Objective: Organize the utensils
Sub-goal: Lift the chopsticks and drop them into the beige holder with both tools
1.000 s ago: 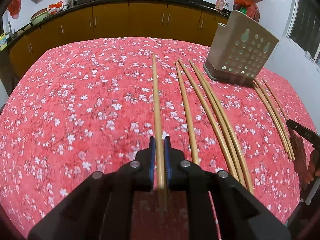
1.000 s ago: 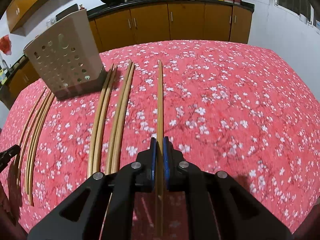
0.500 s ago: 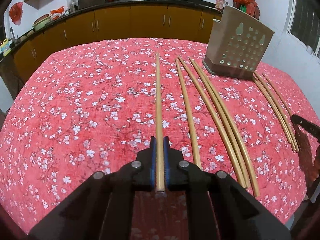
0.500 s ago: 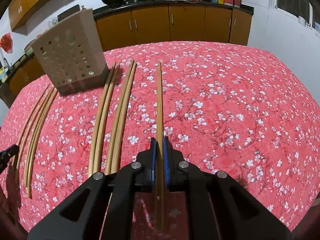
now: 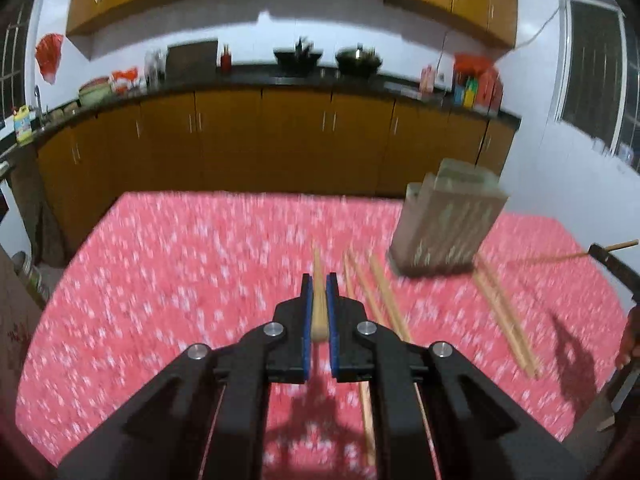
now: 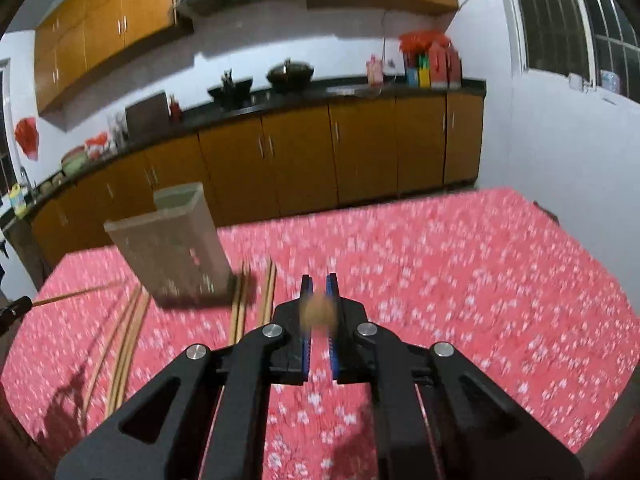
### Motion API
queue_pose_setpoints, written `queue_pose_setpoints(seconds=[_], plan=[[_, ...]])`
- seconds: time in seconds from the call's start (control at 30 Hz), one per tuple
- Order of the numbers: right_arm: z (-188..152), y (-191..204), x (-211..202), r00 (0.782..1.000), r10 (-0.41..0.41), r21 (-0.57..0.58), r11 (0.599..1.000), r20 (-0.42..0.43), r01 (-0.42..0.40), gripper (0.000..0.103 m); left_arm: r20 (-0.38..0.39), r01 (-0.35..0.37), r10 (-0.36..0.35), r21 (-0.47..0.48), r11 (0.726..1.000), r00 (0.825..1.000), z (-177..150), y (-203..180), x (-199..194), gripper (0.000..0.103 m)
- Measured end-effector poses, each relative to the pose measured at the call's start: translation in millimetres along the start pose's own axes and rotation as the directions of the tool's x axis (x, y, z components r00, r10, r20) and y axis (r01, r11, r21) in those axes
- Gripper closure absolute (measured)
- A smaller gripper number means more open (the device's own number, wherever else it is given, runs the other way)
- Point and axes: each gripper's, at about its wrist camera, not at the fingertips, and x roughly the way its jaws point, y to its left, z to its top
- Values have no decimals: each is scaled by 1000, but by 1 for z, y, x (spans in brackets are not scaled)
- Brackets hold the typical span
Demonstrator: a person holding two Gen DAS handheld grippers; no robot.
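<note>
My left gripper (image 5: 319, 280) is shut on a bamboo chopstick (image 5: 319, 304) and holds it above the red flowered tablecloth (image 5: 180, 280). My right gripper (image 6: 319, 280) is shut on another chopstick (image 6: 318, 312), seen end-on and blurred. The beige perforated utensil holder (image 5: 446, 224) stands at the right in the left wrist view and at the left in the right wrist view (image 6: 176, 248). Several loose chopsticks (image 5: 376, 292) lie on the cloth beside the holder, and also show in the right wrist view (image 6: 128, 332). Both views are motion-blurred.
Wooden kitchen cabinets (image 5: 280, 140) and a dark counter with woks (image 5: 356, 60) run behind the table. The other gripper with its chopstick (image 5: 612, 246) shows at the right edge of the left wrist view. A white wall (image 6: 560, 140) stands to the right.
Both grippers have lifted and tilted up with their chopsticks, raising them off the cloth. The views now show the cabinets and wall instead of looking down on the table.
</note>
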Motion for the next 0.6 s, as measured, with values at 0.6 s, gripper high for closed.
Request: queue_pose_setpoints(seconds=[0.6], plan=[[120, 23, -41, 935, 114, 49, 989, 335, -138, 96, 302, 30, -22, -19, 999, 953, 130, -14, -46, 95]])
